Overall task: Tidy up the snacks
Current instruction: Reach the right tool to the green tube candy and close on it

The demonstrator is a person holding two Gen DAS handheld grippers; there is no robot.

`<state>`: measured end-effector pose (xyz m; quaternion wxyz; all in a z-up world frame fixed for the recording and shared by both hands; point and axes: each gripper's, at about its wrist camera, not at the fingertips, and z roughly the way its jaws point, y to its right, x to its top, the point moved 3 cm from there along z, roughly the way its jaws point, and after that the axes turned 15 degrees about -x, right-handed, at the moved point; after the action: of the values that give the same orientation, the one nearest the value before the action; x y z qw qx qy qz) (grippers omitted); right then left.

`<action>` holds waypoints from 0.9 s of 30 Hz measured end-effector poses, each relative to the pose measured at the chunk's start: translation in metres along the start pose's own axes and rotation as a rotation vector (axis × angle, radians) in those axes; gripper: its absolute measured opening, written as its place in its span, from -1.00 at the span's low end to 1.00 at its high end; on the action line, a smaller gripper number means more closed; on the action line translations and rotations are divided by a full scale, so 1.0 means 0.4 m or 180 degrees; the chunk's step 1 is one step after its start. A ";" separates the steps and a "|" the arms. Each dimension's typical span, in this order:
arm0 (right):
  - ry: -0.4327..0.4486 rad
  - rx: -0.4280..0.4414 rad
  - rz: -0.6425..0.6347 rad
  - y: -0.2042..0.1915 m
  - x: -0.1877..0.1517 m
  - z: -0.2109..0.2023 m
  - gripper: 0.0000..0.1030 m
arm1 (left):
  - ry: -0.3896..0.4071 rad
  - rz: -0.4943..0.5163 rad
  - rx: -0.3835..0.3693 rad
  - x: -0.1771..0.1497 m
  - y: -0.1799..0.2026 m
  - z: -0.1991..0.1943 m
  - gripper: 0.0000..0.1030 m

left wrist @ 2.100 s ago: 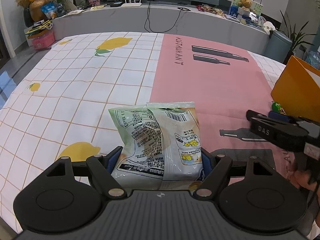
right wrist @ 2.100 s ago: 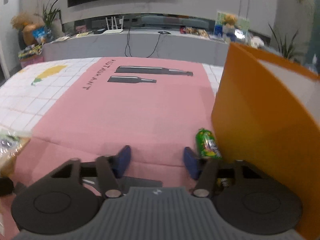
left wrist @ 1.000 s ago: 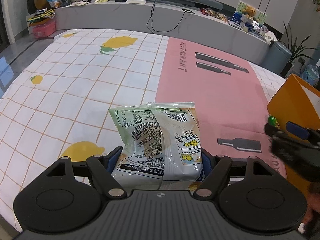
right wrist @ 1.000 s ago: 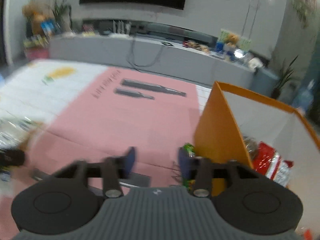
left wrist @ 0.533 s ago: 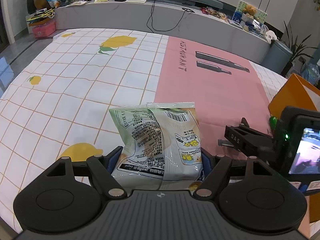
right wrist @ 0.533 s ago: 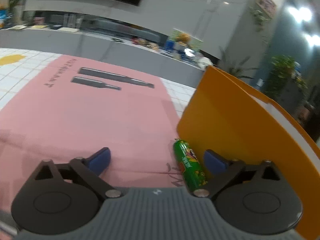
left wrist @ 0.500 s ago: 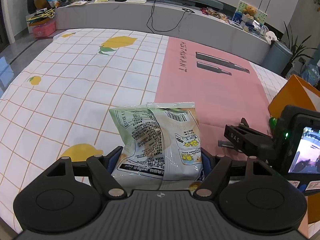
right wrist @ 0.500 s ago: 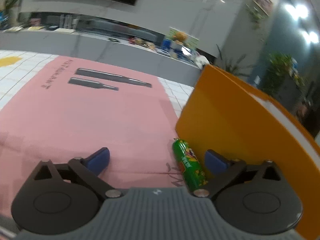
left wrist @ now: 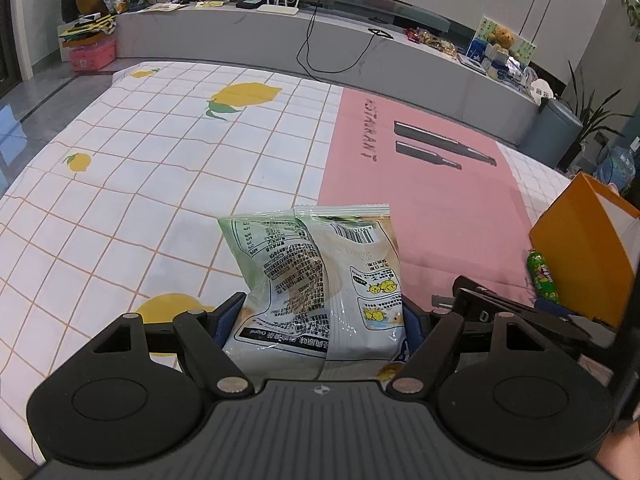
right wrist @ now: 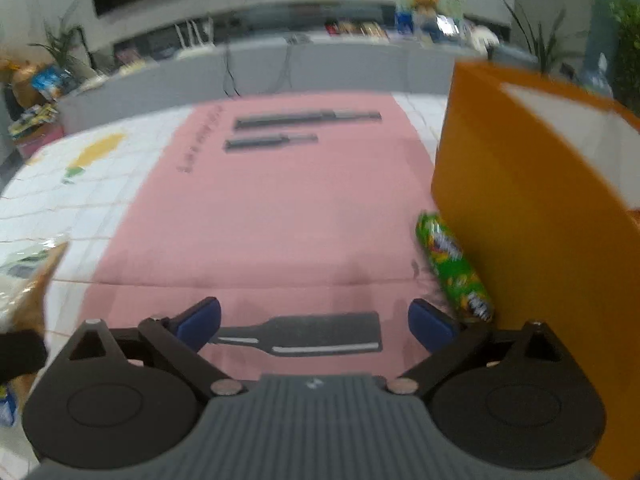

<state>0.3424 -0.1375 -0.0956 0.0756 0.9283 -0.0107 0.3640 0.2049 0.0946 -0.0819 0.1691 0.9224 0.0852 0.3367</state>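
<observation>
A pale green snack bag (left wrist: 320, 264) stands upright between the blue pads of my left gripper (left wrist: 320, 314), which is shut on its lower part above the lemon-print cloth. My right gripper (right wrist: 316, 320) is open wide and low over the pink cloth, with nothing between its fingers. A green candy tube (right wrist: 452, 264) lies just beyond its right fingertip, against the wall of an orange box (right wrist: 520, 220). The left wrist view shows the same tube (left wrist: 542, 276) beside the box (left wrist: 580, 248). The bag's edge (right wrist: 24, 280) shows at the far left of the right wrist view.
The table carries a white checked cloth with lemons (left wrist: 160, 200) and a pink mat (left wrist: 440, 200) printed with bottles. A long grey counter (left wrist: 360, 52) with cables and clutter runs behind it. A grey bin (left wrist: 560, 128) and plants stand at the back right.
My right gripper's jaws have spread wide, and it has come down from over the box's open top to the pink cloth beside the green tube. The left gripper and bag stay put.
</observation>
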 end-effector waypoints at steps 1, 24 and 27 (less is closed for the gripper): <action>0.0075 -0.0051 -0.0067 -0.003 0.003 -0.004 0.89 | 0.0005 -0.0006 -0.0012 0.002 -0.002 -0.001 0.70; 0.0245 -0.0469 -0.0227 -0.029 0.043 -0.038 0.93 | 0.0049 -0.0099 -0.0154 0.017 -0.010 -0.019 0.70; 0.0091 -0.0789 -0.0442 -0.029 0.056 0.014 0.93 | 0.0037 -0.0097 -0.0147 0.015 -0.010 -0.017 0.70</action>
<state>0.3636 -0.1260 -0.0862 0.2147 0.9051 0.0097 0.3669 0.2049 0.1018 -0.0748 0.1949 0.9149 0.0924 0.3413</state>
